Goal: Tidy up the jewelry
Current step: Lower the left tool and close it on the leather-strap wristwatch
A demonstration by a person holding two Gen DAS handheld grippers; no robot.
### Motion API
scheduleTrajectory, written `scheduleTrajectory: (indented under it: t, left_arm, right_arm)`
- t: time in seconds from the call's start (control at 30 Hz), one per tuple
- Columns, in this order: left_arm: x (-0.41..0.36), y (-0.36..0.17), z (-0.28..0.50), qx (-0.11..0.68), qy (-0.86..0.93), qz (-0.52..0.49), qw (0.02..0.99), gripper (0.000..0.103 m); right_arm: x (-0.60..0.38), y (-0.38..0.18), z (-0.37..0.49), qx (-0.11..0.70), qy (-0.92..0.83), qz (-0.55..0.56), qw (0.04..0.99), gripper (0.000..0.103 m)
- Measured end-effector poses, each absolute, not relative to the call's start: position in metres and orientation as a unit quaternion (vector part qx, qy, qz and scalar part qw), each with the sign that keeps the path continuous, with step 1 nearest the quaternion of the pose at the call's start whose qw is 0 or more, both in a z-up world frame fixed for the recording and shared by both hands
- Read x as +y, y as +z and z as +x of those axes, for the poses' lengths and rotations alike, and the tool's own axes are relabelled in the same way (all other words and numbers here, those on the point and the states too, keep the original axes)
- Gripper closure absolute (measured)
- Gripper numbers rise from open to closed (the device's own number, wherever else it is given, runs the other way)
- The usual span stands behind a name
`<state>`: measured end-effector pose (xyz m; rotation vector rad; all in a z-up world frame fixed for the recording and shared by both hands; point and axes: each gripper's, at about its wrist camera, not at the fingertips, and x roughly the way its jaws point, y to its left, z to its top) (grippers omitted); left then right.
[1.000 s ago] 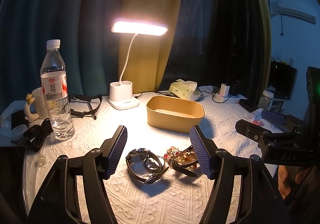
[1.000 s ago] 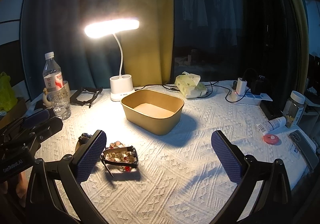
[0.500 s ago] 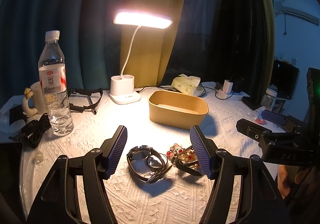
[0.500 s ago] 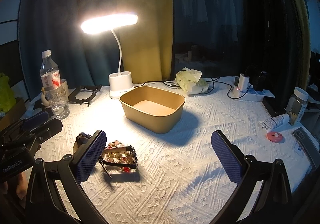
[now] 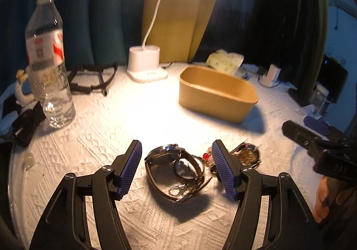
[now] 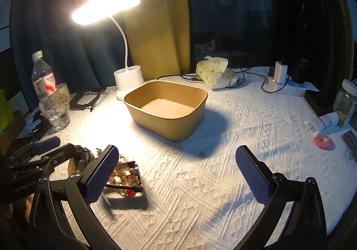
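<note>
A metal wristwatch (image 5: 176,168) with a clasp lies on the white cloth between the fingers of my open left gripper (image 5: 178,169), untouched. Just right of it sits a small pile of gold and red jewelry (image 5: 244,156), partly hidden by the right finger. In the right wrist view that pile (image 6: 126,176) lies beside the left finger of my open right gripper (image 6: 178,174), which holds nothing. The left gripper's body (image 6: 35,167) shows at that view's left edge. A tan open box (image 6: 166,108) stands empty behind; its outer wall (image 5: 217,98) shows in the left wrist view.
A lit white desk lamp (image 6: 128,80) stands behind the box. A water bottle (image 5: 48,60) and black cords (image 5: 91,79) are at the left. A tissue pack (image 6: 215,72), charger (image 6: 279,74), jar (image 6: 345,102) and pink disc (image 6: 323,142) lie at right.
My left gripper has lowered and moved forward, so the watch now sits between its fingers. The right gripper has drifted slightly closer to the table and stays open.
</note>
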<state>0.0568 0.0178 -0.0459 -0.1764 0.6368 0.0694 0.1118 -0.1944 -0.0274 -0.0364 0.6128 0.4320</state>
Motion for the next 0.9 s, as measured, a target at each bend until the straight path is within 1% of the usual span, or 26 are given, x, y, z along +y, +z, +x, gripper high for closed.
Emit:
scheduleTrajectory:
  t: [0.1, 0.23, 0.33, 0.5, 0.63, 0.7, 0.73, 0.77, 0.83, 0.9]
  left_arm:
    - [0.018, -0.054, 0.068, 0.336, 0.039, -0.088, 0.937, 0.034]
    - [0.021, -0.057, 0.074, 0.346, 0.048, -0.094, 0.932, 0.034]
    - [0.025, -0.068, 0.085, 0.381, 0.052, -0.101, 0.917, 0.033]
    - [0.029, -0.077, 0.091, 0.409, 0.035, -0.122, 0.904, 0.032]
    - [0.029, -0.077, 0.088, 0.409, 0.030, -0.125, 0.903, 0.032]
    - [0.029, -0.076, 0.087, 0.408, 0.022, -0.126, 0.904, 0.038]
    - [0.029, -0.076, 0.087, 0.408, 0.018, -0.128, 0.904, 0.039]
    - [0.030, -0.076, 0.087, 0.406, 0.015, -0.132, 0.904, 0.042]
    - [0.032, -0.076, 0.085, 0.403, 0.010, -0.142, 0.904, 0.045]
    - [0.035, -0.074, 0.081, 0.395, 0.006, -0.152, 0.906, 0.047]
  right_arm:
    - [-0.195, -0.032, 0.118, 0.309, 0.219, -0.013, 0.925, 0.000]
    - [-0.192, -0.037, 0.121, 0.320, 0.231, -0.013, 0.919, 0.000]
    - [-0.190, -0.039, 0.123, 0.326, 0.240, -0.009, 0.914, 0.000]
    - [-0.186, -0.042, 0.123, 0.336, 0.255, -0.014, 0.906, 0.000]
    - [-0.181, -0.044, 0.122, 0.346, 0.270, -0.017, 0.898, 0.001]
    - [-0.178, -0.046, 0.123, 0.352, 0.273, -0.023, 0.895, 0.017]
    - [-0.176, -0.047, 0.123, 0.355, 0.270, -0.027, 0.895, 0.031]
    - [-0.174, -0.048, 0.124, 0.357, 0.268, -0.031, 0.894, 0.040]
    - [-0.171, -0.051, 0.125, 0.364, 0.280, -0.029, 0.888, 0.045]
    - [-0.168, -0.053, 0.126, 0.371, 0.290, -0.028, 0.882, 0.046]
